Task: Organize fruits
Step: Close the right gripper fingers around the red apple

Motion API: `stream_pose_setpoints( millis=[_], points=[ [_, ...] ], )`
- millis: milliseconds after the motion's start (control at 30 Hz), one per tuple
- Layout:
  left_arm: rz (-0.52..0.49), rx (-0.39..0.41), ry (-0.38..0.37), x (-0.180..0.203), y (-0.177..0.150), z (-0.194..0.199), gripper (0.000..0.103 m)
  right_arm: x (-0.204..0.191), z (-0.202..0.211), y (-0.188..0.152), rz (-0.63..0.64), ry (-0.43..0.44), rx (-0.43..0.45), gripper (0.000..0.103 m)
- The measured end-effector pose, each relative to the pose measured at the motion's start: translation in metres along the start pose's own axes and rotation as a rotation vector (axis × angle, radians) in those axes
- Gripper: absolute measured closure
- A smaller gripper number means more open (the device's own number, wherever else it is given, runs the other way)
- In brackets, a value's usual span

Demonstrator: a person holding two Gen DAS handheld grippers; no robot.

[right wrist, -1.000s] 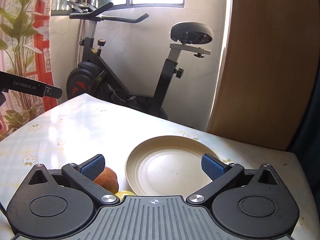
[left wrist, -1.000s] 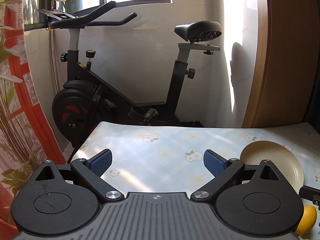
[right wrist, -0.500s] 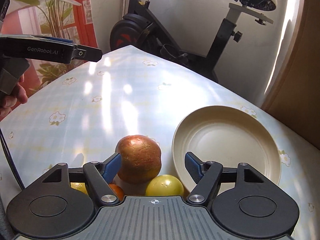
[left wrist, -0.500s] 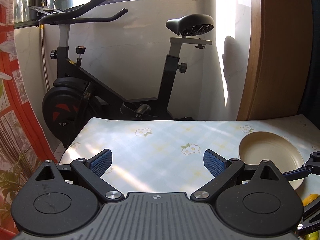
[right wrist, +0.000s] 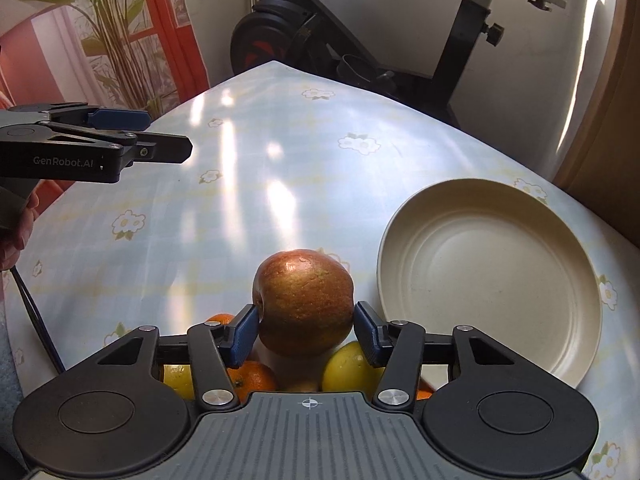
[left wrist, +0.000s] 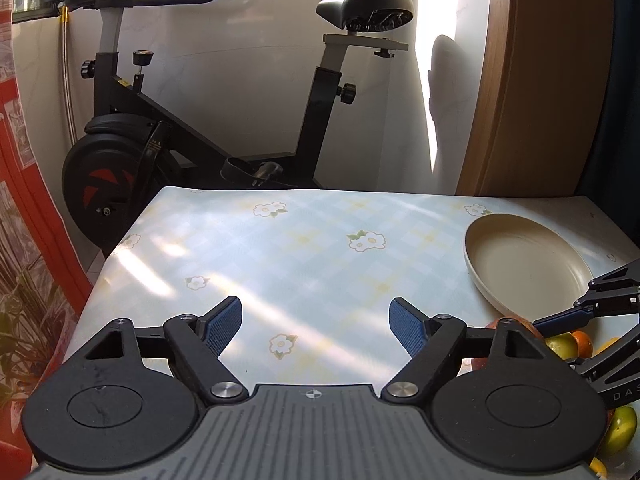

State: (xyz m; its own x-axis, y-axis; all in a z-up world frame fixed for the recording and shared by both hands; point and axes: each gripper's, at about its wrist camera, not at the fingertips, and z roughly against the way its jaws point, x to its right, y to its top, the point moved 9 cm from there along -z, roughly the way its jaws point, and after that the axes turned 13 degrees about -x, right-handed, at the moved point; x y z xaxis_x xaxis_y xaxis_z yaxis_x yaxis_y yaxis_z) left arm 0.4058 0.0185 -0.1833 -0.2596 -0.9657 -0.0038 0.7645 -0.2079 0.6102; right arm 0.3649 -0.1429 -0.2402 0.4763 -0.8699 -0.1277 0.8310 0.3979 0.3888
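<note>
Jaws of my right gripper (right wrist: pixel 306 330) narrowed since before, pads now touching glossy round apple (right wrist: pixel 304 300), lower centre; my left gripper (left wrist: pixel 316 322) gapes wide.

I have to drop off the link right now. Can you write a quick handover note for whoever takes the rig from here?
Right gripper: pads on both sides of the red apple, which sits on the fruit pile; whether it is lifted is unclear.
Left gripper: open, empty, over bare tablecloth.
Plate: empty, right of the pile.
Oranges and lemons lie under and around the apple.
Done: nothing plated yet.
Left: probably apple first, then the rest.
</note>
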Motion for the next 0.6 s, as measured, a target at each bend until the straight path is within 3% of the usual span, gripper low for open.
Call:
stream_pose_setpoints(
  millis=[133, 333, 600],
  points=[
    [0.030, -0.007, -0.028, -0.008, -0.004, 0.001, 0.038, -0.002, -0.001, 0.008, -0.047, 0.068, 0.010, 0.056],
    [0.063, 0.003, -0.052, -0.016, -0.008, 0.007, 0.042, -0.005, -0.008, 0.035, -0.134, 0.168, 0.034, 0.056],
    [0.043, -0.002, -0.110, 0.002, -0.009, 0.002, 0.042, 0.030, -0.008, 0.046, -0.311, 0.230, 0.072, 0.062]
  ],
)
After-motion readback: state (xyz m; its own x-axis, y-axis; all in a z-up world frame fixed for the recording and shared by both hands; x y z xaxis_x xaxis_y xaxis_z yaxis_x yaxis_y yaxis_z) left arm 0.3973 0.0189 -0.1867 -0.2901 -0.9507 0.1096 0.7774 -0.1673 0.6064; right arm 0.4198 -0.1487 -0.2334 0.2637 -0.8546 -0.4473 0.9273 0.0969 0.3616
